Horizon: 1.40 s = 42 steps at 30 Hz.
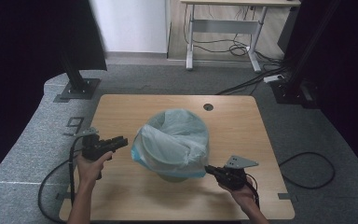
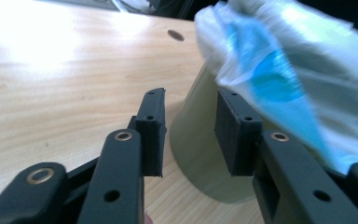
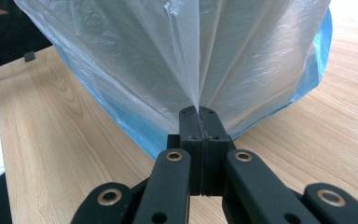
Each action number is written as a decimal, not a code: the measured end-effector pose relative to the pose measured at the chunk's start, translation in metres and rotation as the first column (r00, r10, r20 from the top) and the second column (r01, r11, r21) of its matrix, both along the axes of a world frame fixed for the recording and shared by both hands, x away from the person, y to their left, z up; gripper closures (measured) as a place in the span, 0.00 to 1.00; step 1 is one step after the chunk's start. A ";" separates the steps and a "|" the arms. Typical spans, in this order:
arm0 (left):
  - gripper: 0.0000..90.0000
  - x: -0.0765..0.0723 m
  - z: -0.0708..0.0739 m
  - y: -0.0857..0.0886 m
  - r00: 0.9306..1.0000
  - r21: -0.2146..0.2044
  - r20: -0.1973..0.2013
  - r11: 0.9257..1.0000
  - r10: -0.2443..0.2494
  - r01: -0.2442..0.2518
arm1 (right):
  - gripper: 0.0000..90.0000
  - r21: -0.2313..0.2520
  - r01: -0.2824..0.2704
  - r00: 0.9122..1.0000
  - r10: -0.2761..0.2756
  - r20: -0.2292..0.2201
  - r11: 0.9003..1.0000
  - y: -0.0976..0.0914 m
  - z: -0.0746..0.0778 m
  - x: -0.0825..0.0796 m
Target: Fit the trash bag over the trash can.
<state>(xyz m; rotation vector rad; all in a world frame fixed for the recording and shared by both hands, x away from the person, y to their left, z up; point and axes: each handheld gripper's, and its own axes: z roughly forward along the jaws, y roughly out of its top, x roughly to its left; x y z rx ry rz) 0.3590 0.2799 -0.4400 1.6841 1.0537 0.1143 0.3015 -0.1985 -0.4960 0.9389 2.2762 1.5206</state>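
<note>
Plastic bag (image 3: 186, 51) pinched by right gripper (image 3: 199, 112); left gripper (image 2: 189, 119) released, nothing between.

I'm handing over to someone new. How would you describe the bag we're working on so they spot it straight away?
Start from the wooden table: near its middle stands a pale green bin. The bag is the thin, translucent white-and-blue plastic liner draped over the bin's rim, hanging down its outside. It is the only soft, crinkled thing there, and the right gripper has pinched a fold of it.

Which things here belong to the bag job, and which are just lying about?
In the job:
plastic bag
bin
right gripper, shut on the bag
left gripper, open

Lying about:
white desk
floor cables
</note>
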 end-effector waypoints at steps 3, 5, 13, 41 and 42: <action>0.68 -0.002 0.010 -0.005 1.000 0.009 0.019 1.000 -0.019 0.019 | 0.99 -0.002 0.001 1.000 -0.001 -0.002 1.000 0.000 0.000 0.000; 0.66 -0.005 0.017 -0.010 0.999 0.019 0.031 0.999 -0.033 0.032 | 0.99 -0.003 0.001 1.000 -0.001 -0.003 1.000 0.000 0.000 0.000; 0.58 -0.013 0.038 -0.033 0.993 0.063 0.060 0.993 -0.100 0.096 | 0.98 -0.003 0.005 1.000 -0.005 -0.007 1.000 -0.001 0.001 0.001; 1.00 0.012 -0.015 -0.074 0.982 0.252 -0.131 0.954 -0.134 0.164 | 0.98 -0.003 0.015 1.000 -0.015 -0.012 1.000 -0.005 -0.001 0.002; 1.00 0.013 -0.018 -0.075 0.981 0.247 -0.140 0.955 -0.133 0.165 | 0.98 -0.004 0.016 1.000 -0.016 -0.013 1.000 -0.005 -0.002 0.002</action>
